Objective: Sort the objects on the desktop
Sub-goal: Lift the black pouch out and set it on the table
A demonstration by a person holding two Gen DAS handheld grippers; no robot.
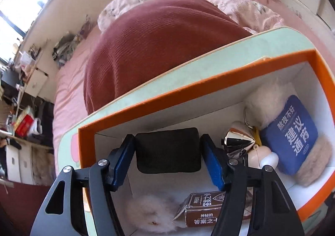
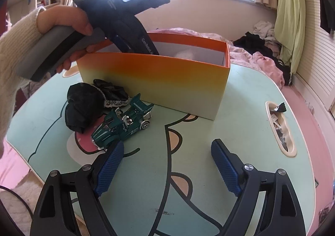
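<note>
Our orange box (image 2: 155, 76) stands at the back of the tabletop (image 2: 240, 114). Inside it our left gripper (image 1: 167, 148) clasps a black pad (image 1: 167, 150) lengthwise. Our right gripper (image 2: 165, 164) gapes empty, nearest the toy car (image 2: 123, 123) ahead-left.

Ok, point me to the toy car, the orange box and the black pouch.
toy car (image 2: 123, 124): right wrist view, on its green body.
orange box (image 2: 159, 76): right wrist view, on its near outer wall.
black pouch (image 1: 168, 150): left wrist view, on its front face, between the left gripper's pads.
</note>
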